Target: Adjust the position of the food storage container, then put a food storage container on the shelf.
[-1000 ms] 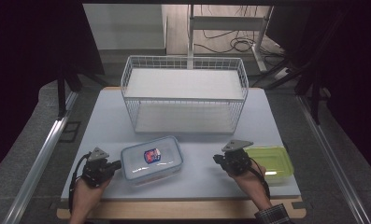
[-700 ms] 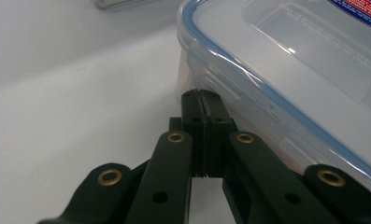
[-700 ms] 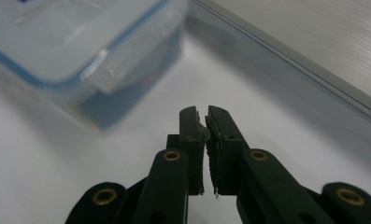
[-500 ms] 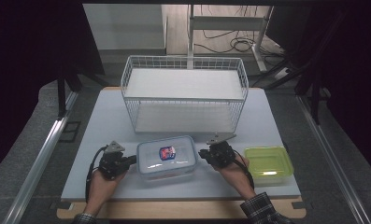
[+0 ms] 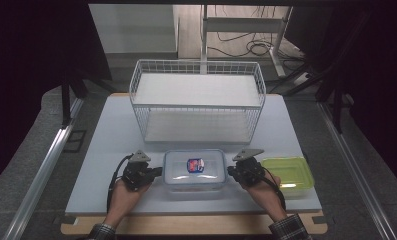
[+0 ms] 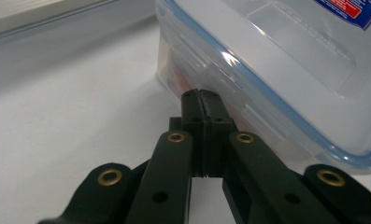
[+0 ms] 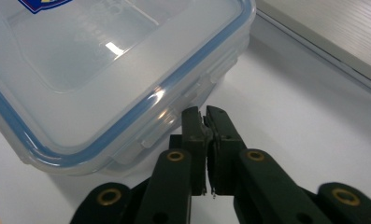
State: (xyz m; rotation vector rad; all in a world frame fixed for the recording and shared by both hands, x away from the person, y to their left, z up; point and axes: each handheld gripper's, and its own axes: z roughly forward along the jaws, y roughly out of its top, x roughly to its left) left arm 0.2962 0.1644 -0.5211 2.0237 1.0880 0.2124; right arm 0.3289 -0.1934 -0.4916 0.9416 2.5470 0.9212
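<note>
A clear rectangular plastic food box with a blue-sealed lid and a red-and-blue sticker (image 5: 194,168) sits near the front edge of the pale grey tabletop (image 5: 111,135), just in front of the white wire basket rack (image 5: 196,100). The left claw (image 5: 158,171) is at the box's left end and the right claw (image 5: 230,171) at its right end, so the box lies between the two hands. In the left gripper view the left claw (image 6: 203,95) has its jaws pressed together with nothing between them, and its tips are right at the side latch flap of the box (image 6: 276,60) (touching or a hair short, the picture does not settle which). In the right gripper view the right claw (image 7: 205,112) is likewise closed, the pads meeting with no thing between them, tips right against the latch flap at the box (image 7: 103,60) side. A yellow-green lidded plastic container (image 5: 288,173) rests on the tabletop just to the right of the right hand.
</note>
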